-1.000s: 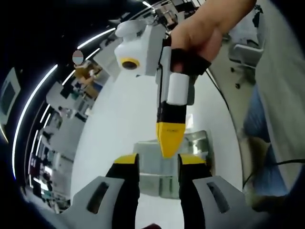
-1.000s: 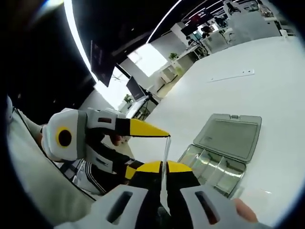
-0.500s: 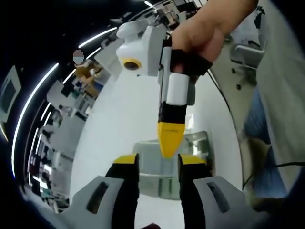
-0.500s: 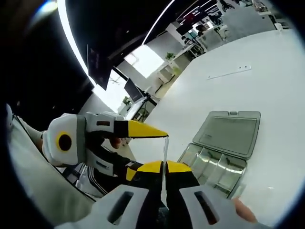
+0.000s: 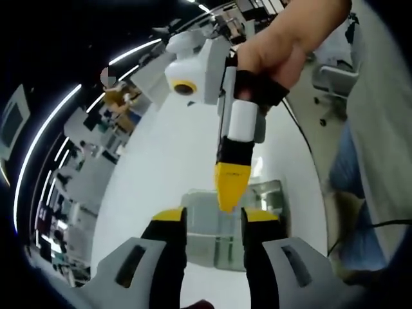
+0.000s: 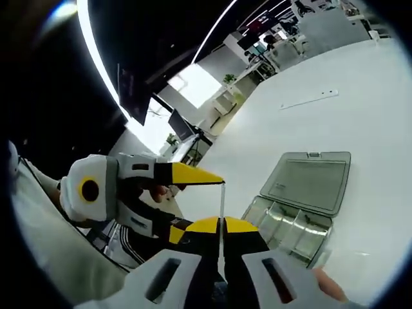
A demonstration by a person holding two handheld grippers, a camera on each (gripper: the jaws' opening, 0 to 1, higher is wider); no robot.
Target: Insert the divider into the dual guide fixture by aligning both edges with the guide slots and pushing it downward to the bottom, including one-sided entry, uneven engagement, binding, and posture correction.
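My right tongs (image 6: 219, 225) are pinched tight on the lower end of the clear divider (image 6: 221, 212), which stands up thin and edge-on between the yellow tips. My left tongs (image 6: 215, 181) come in from the left and meet its upper end; in the left gripper view their own tips (image 5: 210, 217) stand apart, with the right tongs (image 5: 230, 199) reaching between them. Beyond, the clear box (image 6: 297, 209) lies on the white table (image 6: 360, 122), lid open.
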